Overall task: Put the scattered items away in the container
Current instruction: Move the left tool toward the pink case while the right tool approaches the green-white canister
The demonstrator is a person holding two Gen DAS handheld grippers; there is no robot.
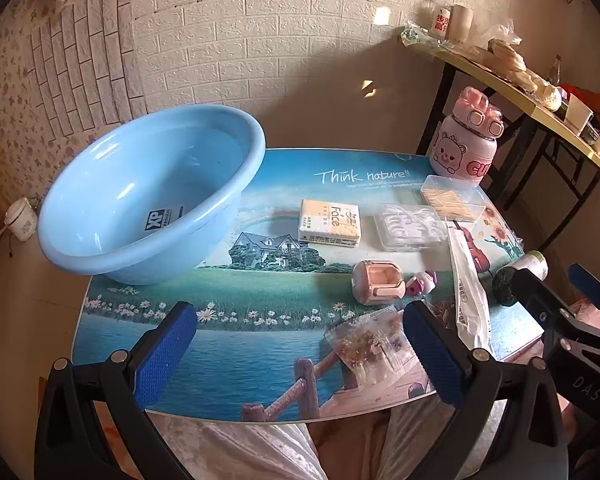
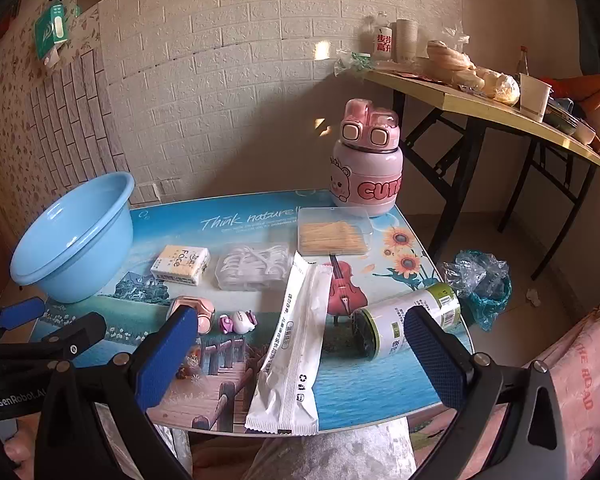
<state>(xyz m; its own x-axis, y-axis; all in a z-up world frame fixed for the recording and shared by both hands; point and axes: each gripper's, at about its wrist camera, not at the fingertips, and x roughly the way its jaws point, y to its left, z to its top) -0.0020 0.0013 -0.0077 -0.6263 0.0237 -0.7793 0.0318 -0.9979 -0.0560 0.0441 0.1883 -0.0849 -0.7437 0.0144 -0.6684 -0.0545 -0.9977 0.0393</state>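
We hold both grippers low at the near edge of the table [image 1: 260, 184], and we place everything from the blue basin [image 1: 140, 196], which sits at the table's far left corner with nothing in it but a label; our left gripper [image 1: 300, 356] has its fingers spread wide and grips nothing; our right gripper [image 2: 300, 356] is likewise released, hovering over the long white sachet [image 2: 296, 344].

To the right of the basin lies the tissue pack [image 1: 330, 223]; just beyond that, the clear box of floss picks [image 1: 412, 226]; further right again, the toothpick box [image 1: 452, 200], and behind it the pink bottle [image 1: 466, 136] stands upright — the farthest thing from the basin along the back edge. Nearer to us than the tissue pack sit the pink earbud case [image 1: 378, 282] and a small pink-and-white toy [image 1: 420, 283] just beside it; a clear bag of dried bits [image 1: 374, 344] lies by the near edge. The green-labelled jar [image 2: 408, 324] lies on its side at the edge opposite the basin, close beside the sachet.
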